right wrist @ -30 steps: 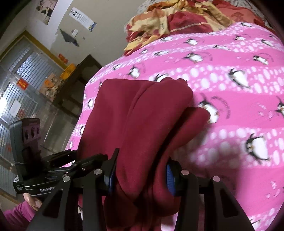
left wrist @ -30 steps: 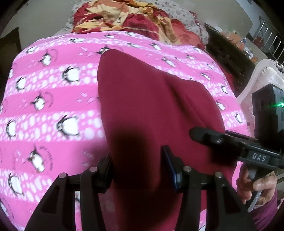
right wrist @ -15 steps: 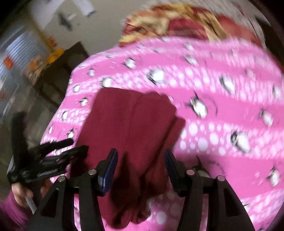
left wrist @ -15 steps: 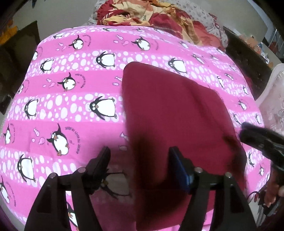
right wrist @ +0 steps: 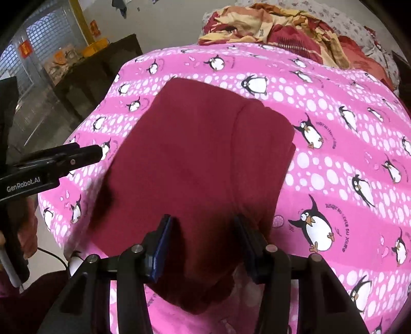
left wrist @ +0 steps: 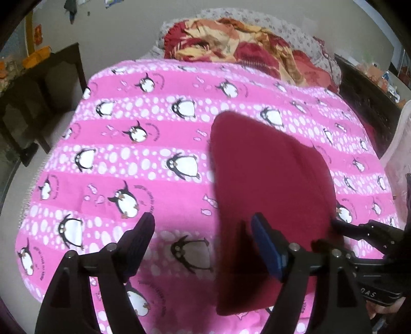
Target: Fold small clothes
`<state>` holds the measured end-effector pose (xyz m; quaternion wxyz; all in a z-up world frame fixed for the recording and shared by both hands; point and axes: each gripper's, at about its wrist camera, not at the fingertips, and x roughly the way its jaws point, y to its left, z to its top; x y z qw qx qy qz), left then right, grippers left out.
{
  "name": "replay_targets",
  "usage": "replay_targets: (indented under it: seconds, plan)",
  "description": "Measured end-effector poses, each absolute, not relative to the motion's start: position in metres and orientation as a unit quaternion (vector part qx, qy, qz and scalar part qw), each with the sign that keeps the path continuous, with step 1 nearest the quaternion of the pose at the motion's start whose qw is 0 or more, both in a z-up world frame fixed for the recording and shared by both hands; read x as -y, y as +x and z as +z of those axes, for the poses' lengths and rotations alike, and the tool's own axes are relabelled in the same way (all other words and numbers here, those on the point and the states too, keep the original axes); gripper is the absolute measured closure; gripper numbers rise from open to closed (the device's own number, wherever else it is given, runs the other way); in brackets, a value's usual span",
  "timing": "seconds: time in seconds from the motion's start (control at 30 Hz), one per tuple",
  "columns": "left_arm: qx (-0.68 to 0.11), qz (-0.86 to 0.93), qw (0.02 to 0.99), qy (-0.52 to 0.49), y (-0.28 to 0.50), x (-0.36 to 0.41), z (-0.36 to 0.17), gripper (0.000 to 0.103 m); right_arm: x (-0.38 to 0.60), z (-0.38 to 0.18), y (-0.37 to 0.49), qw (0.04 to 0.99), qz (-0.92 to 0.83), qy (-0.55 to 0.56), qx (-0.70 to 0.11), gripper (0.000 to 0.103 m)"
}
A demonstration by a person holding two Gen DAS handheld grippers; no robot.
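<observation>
— What lies under my jaws, apart from the work?

— A pink sheet (left wrist: 159, 164) printed with penguins and white dots, spread flat below me and running out ahead on every side.

— And beyond it?

— Straight ahead, past its far edge, a crumpled red-and-yellow quilt (left wrist: 239, 46) heaped against a pale wall (right wrist: 167, 23). Off to my left stands a dark wooden table (left wrist: 41, 84) — something orange (left wrist: 36, 55) sits on it.
</observation>
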<state>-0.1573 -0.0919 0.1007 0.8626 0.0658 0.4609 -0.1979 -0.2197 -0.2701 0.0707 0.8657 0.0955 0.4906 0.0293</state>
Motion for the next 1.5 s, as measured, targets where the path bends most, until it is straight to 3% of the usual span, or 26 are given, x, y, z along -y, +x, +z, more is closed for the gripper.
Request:
replay_targets:
  seconds: [0.23,0.53,1.5]
  plan:
    - [-0.423,-0.186,0.885,0.052,-0.173,0.089,0.12,0.012,0.262,0.108,-0.231,0.88,-0.012,0.1,-0.464,0.031]
    - [-0.395,-0.177,0.9,0.046,-0.183,0.089,0.136,0.01,0.267,0.124,-0.232,0.883,-0.088,0.139,-0.439,0.017]
    - [-0.394,-0.161,0.904,0.051,-0.174,0.09,0.133,0.009,0.27,0.118,-0.216,0.881,-0.096,0.137,-0.443,0.012]
